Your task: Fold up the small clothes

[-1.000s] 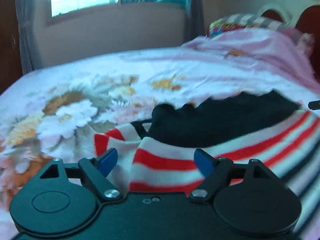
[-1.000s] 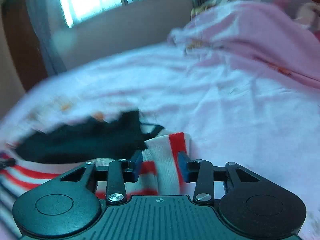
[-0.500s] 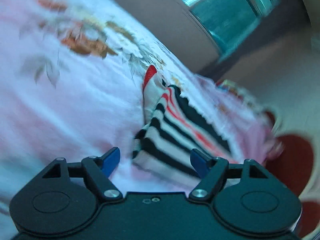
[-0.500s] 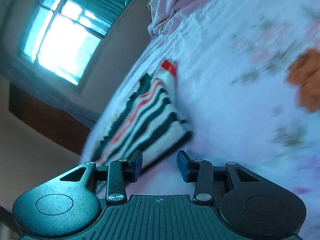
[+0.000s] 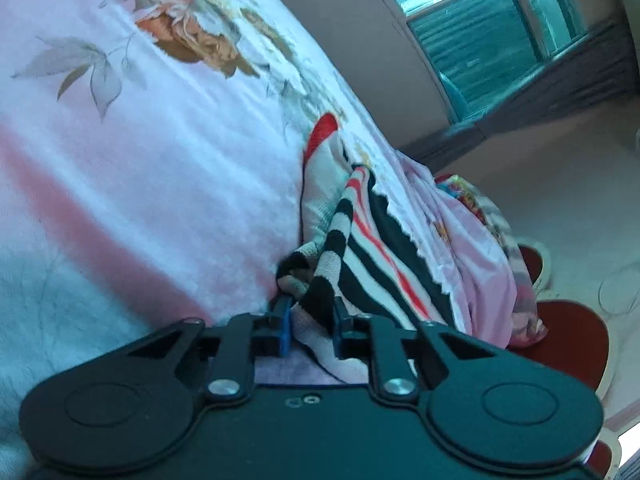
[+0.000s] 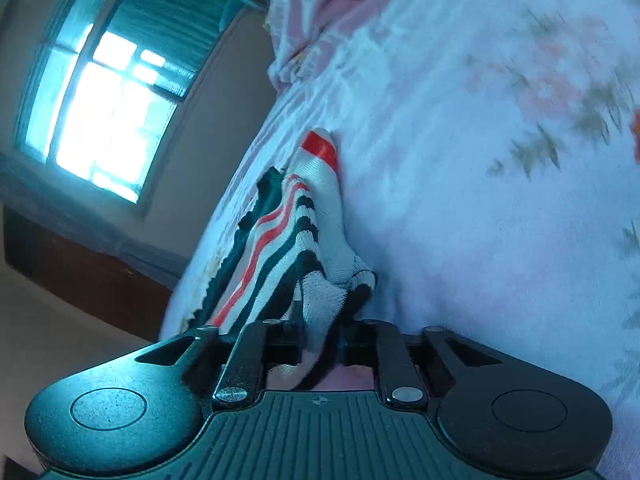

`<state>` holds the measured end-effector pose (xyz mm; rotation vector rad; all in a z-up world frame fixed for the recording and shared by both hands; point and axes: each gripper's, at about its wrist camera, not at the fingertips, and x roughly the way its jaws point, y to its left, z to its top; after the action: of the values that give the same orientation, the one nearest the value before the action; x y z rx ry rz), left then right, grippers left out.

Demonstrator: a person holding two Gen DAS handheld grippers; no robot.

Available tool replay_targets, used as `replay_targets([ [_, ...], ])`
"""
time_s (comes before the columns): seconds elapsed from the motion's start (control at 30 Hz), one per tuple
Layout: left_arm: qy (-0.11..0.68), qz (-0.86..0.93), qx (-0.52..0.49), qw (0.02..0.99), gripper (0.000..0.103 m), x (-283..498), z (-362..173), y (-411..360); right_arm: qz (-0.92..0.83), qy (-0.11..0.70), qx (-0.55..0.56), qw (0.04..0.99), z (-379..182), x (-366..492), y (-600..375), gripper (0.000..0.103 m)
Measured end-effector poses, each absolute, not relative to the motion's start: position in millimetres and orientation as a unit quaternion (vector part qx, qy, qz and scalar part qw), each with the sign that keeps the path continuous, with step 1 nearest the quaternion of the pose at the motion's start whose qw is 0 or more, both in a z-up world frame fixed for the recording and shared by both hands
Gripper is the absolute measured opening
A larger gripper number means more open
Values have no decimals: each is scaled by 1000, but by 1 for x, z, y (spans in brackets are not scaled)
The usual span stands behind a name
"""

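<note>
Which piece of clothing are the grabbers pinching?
Find the bed with the pink flowered sheet. On it lies one small striped knit garment, between the closing jaws of both grippers. Unlike the sheet, it has black, white and red stripes.

Left claw (image 5: 310,320) and right claw (image 6: 320,336), both rolled sideways, are closing on cloth.

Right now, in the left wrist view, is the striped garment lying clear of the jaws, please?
No: the striped garment is bunched between the closing jaws of the left gripper, on the bed sheet.
</note>
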<state>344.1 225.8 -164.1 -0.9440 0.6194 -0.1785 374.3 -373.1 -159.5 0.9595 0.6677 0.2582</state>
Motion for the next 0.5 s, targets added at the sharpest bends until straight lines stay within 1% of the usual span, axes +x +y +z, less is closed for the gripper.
replay_targets([
  [0.03,285,-81,-451,842,13,342,-162,226,120,311,435,836,-153,373,-372,7],
  [0.1,255,-89,-454,849,12,331,-149,225,125,293,430,845,-140,364,-373,7],
  [0.17,244,-93,-444,857,12,324,-135,225,132,280,425,850,-125,353,-374,6],
  [0.23,254,-86,-431,862,12,324,-135,224,127,285,403,861,-121,349,-374,6],
  [0.27,272,-78,-423,860,12,328,-141,223,119,298,399,859,-129,351,-375,6],
  [0.3,298,-68,-409,860,13,332,-153,222,101,330,403,847,-147,359,-376,7],
  [0.33,302,-70,-411,857,17,333,-163,224,95,347,418,834,-165,363,-379,5],
  [0.37,297,-77,-423,853,18,332,-167,228,104,339,435,828,-173,363,-382,6],
  [0.4,297,-81,-426,851,22,331,-166,231,112,336,436,827,-173,362,-384,7],
  [0.43,293,-79,-419,856,27,329,-161,233,114,330,431,832,-168,358,-386,14],
  [0.47,284,-74,-410,863,32,324,-157,235,102,321,419,843,-163,352,-389,18],
  [0.5,274,-73,-406,869,48,320,-152,240,85,303,391,865,-154,342,-391,22],
])
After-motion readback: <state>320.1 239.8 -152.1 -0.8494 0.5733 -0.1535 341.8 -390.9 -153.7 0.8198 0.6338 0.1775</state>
